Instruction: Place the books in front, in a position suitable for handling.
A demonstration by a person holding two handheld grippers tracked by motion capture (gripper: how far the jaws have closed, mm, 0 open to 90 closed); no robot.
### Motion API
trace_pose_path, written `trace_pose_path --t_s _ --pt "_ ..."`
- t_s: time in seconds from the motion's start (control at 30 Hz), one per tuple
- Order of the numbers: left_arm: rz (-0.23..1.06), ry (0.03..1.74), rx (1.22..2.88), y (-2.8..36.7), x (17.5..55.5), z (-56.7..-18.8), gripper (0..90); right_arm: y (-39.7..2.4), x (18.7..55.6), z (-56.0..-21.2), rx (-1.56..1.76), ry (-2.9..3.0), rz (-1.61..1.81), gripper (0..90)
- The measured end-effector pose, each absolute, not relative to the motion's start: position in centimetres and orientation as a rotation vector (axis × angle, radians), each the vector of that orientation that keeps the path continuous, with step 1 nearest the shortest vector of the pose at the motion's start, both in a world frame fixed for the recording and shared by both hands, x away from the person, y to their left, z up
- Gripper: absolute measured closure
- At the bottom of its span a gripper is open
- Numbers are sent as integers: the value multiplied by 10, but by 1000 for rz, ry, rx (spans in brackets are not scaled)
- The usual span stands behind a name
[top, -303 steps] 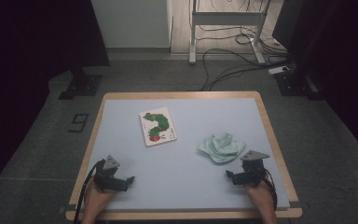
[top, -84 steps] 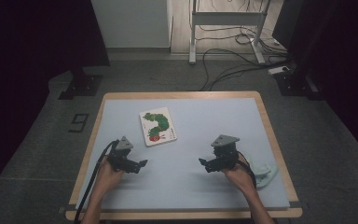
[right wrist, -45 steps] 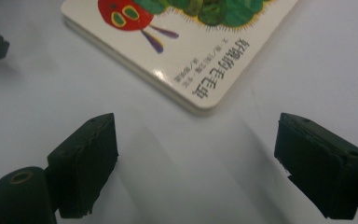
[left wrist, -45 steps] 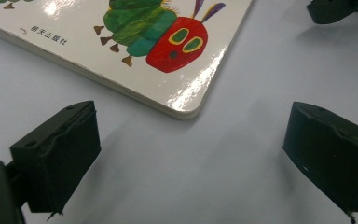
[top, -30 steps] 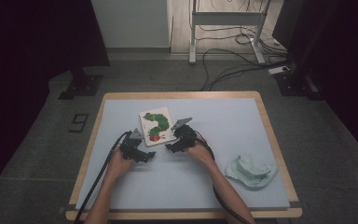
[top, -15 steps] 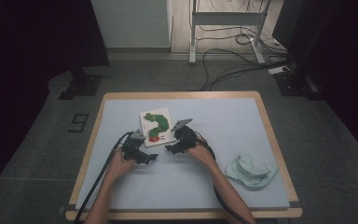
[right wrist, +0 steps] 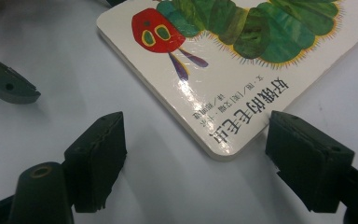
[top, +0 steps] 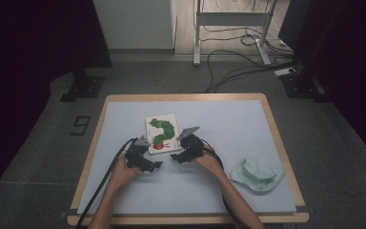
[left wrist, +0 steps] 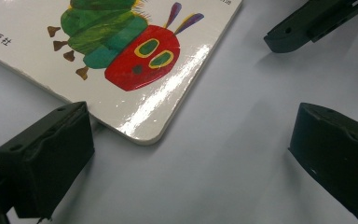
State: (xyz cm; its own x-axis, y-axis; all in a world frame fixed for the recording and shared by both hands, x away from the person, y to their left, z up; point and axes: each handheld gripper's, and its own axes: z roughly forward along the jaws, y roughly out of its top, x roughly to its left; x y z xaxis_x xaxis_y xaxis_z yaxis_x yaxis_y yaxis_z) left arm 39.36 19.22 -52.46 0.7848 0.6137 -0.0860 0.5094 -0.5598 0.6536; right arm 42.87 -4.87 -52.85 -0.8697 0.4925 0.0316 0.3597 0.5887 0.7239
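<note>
1. The flat white board book with the green caterpillar and red face (top: pixel 162 134) lies flat on the pale blue table (top: pixel 219 191), near the middle. Your left gripper (left wrist: pixel 186 154) has its black jaws spread as wide as they go, and they hold nothing. One near corner of the book sits between them.
2. Your right gripper (right wrist: pixel 193 158) has its jaws open part way, and they hold nothing too. The other near corner, by the printed words, sits between them.
3. The book is thin and lies flat. If you close the jaws from the sides, they may slide over the shiny cover and miss.
4. If you push in low, the book may scoot away across the table.
5. If you pinch just a corner, the book may tip and drop.
6. Your two grippers are close together. They may bump each other.
7. The crumpled pale green cloth (top: pixel 257 174) lies well apart at the right. It is not in your way.
</note>
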Motion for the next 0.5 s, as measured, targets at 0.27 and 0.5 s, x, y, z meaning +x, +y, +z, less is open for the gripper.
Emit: trace_pose_path --t_s 0.27,0.5 --pt "170 817 2267 190 380 -525 0 -55 414 -530 714 2632 1165 196" --pt "144 805 2261 187 366 -525 0 -60 400 -530 729 2637 1176 193"
